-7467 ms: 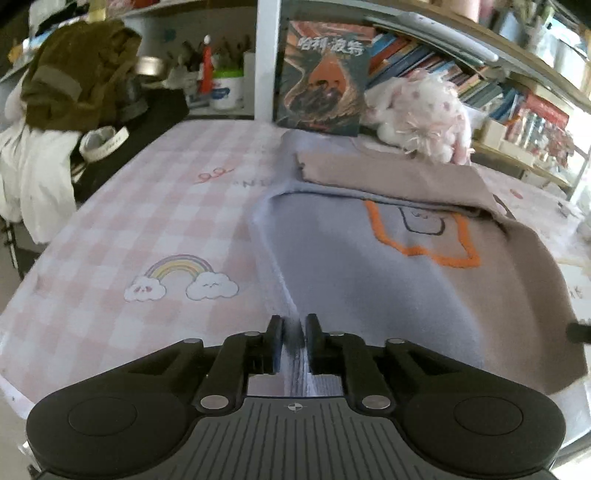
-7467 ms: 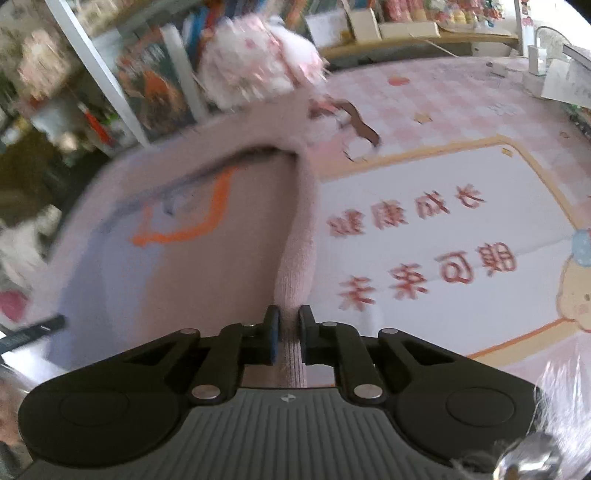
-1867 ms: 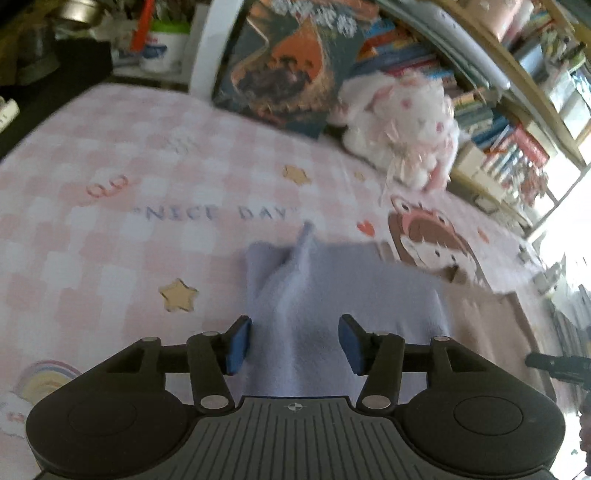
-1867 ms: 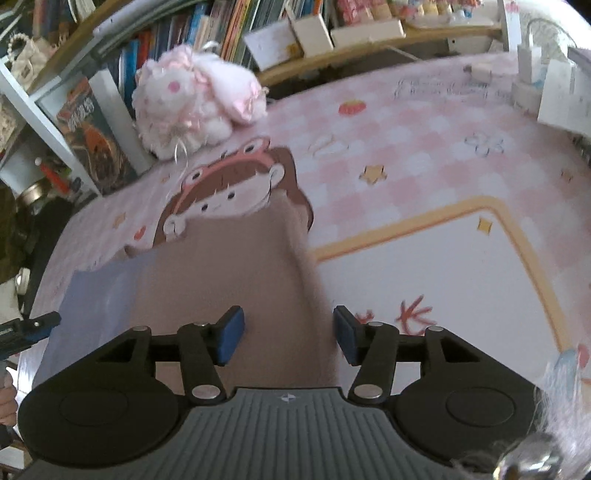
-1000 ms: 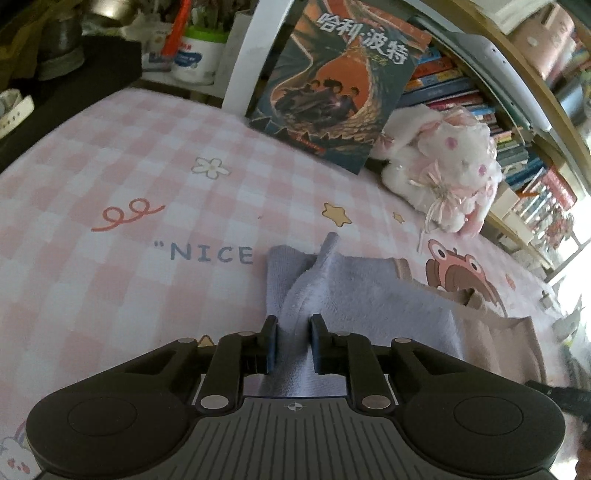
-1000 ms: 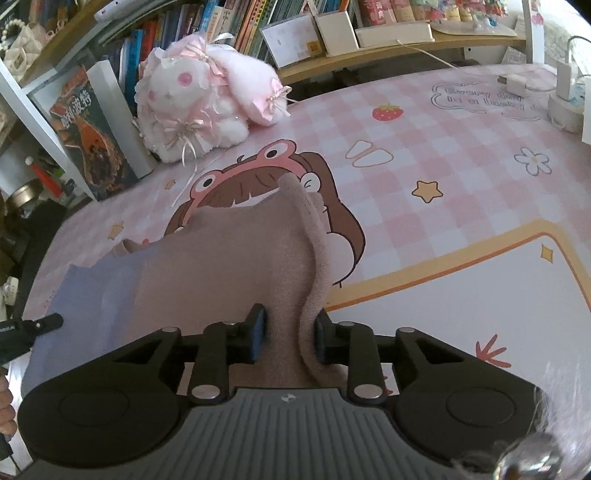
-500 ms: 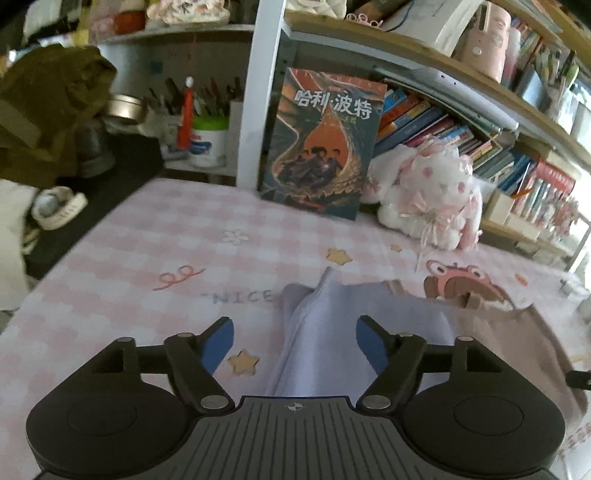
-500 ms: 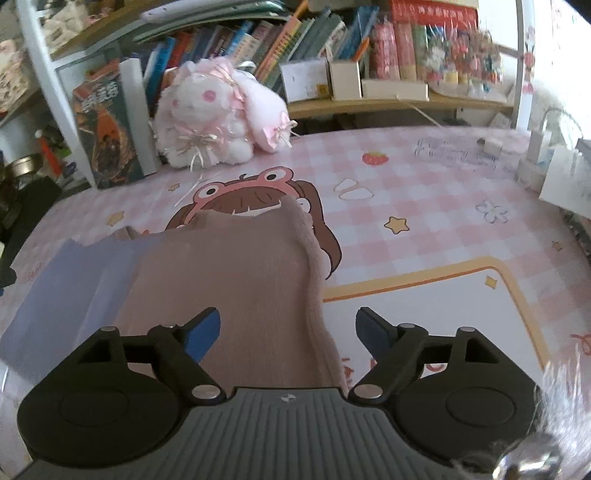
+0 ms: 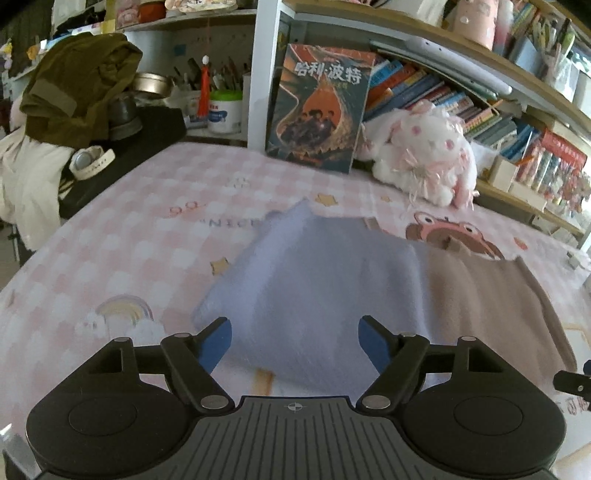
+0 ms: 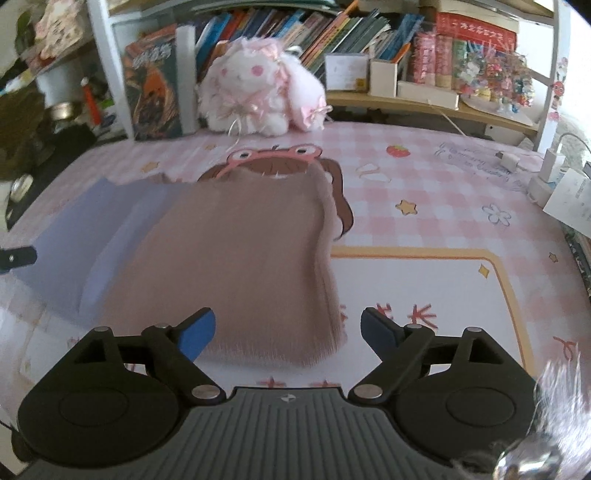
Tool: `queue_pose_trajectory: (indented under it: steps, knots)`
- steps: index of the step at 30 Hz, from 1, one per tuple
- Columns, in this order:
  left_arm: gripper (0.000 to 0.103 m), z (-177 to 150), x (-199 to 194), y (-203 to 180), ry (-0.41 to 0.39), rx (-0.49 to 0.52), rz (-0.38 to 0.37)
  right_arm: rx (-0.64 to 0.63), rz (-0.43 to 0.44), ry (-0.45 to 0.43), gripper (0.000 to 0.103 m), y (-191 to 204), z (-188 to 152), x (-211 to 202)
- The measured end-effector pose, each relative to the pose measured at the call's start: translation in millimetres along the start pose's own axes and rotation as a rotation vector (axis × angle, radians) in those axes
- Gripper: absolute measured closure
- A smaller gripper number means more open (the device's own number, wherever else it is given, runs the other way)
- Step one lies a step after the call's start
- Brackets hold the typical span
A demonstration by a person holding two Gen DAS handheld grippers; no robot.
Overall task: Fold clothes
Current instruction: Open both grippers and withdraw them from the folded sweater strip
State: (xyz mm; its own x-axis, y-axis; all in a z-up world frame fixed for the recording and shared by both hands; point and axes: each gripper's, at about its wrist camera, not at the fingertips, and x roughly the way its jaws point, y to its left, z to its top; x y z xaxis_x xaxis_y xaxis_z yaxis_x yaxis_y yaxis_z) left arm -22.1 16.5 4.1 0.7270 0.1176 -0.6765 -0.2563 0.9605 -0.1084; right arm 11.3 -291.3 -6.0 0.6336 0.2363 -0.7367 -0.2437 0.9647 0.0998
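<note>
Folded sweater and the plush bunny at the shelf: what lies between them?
Only bare pink checked tablecloth with a cartoon girl print separates the sweater from the plush bunny, clearest in the right wrist view.

You are working in a lived-in room of a home, most likely a bedroom or a child's study corner. The surface in front of you wears a pink checked cloth (image 9: 155, 206) printed with stars, a rainbow and a cartoon girl. Behind it stand crowded bookshelves (image 10: 295, 33) packed with colourful spines, small boxes and trinkets. A fluffy white and pink plush toy (image 9: 421, 162) leans against them, next to a novel (image 9: 317, 107) propped upright with its cover facing you. To your left an olive jacket (image 9: 77, 85) is heaped over pale clothing, and pens fill a pot (image 9: 225, 110) on the shelf.
</note>
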Motion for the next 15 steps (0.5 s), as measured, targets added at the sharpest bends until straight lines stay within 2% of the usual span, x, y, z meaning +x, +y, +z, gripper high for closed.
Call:
queue_pose_trajectory:
  steps: [5,15]
  knots:
    - [0.022,-19,-14,-18,0.016,-0.023,0.011,-0.037,0.005,0.022,0.013,-8,-14,-9]
    - [0.021,-52,-33,-52,0.054,-0.026,0.021,-0.103,0.049,0.057,0.010,-24,-40,-23]
